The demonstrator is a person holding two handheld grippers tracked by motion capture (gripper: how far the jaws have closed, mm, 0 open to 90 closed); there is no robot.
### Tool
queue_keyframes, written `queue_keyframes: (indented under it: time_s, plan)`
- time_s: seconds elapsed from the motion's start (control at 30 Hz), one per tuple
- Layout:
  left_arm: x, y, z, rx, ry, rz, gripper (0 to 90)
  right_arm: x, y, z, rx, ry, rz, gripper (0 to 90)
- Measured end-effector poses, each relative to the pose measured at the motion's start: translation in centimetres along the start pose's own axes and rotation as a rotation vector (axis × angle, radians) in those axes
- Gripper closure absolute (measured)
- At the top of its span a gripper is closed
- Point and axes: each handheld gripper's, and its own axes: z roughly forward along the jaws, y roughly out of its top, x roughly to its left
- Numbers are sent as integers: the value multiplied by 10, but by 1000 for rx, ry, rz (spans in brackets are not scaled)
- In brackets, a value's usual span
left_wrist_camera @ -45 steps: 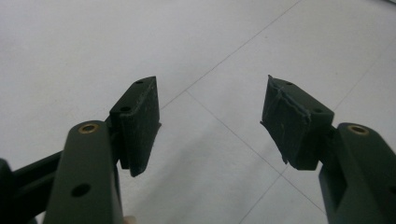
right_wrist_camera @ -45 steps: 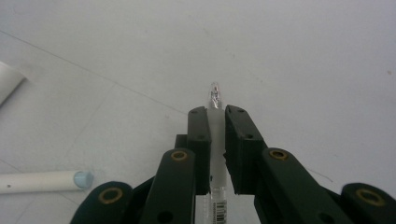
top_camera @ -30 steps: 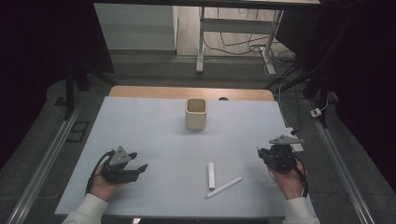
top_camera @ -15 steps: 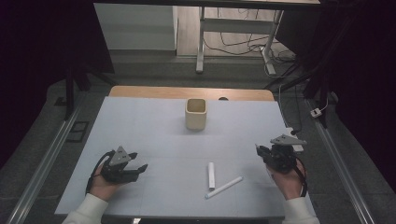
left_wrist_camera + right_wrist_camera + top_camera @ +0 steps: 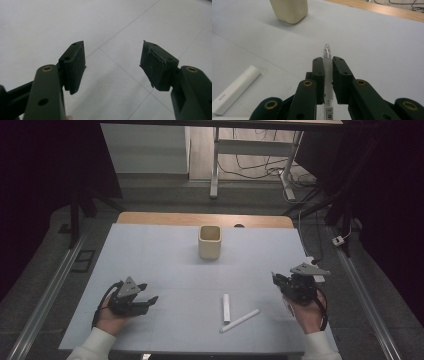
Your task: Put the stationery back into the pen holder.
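The pen (image 5: 327, 53) sits clamped between the jaws of the right gripper (image 5: 327, 62), held over the right-hand side of the counter (image 5: 165, 265); its long axis runs along the jaws, with the clear rounded tip poking out ahead of them and pointing roughly toward the far part of the counter, to the right of the cream cup (image 5: 289, 10), while its barcoded end runs back under the jaws. The hold is narrow and takes the smooth barrel only near its front, so the pen could slide lengthwise or swing between the pads if the hand tilts quickly. If the pen is meant for the cup, a level approach would likely drive the tip against the rim or wall and could tip the cup over; the barrel probably needs turning tip-down first. On the counter near the right hand lie two white tubes, a short one (image 5: 226, 307) and a longer one (image 5: 240, 320), which a low sweep could knock away. The left gripper (image 5: 112, 65) rests at the left side with its jaws apart and nothing between them.
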Motion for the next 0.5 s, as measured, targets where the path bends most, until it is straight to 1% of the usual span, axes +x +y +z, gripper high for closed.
queue_keyframes:
  time_s: [0.3, 0.37, 0.5]
  plan:
    - [0, 0, 0, 2, 4, 1, 367, 5, 4, -1, -47, 20, -8, 806]
    - [0, 0, -1, -3, 2, -3, 367, 7, 5, 0, -59, 25, -8, 806]
    - [-2, 0, -2, -7, -5, 2, 367, 11, 11, 3, -71, 35, -15, 806]
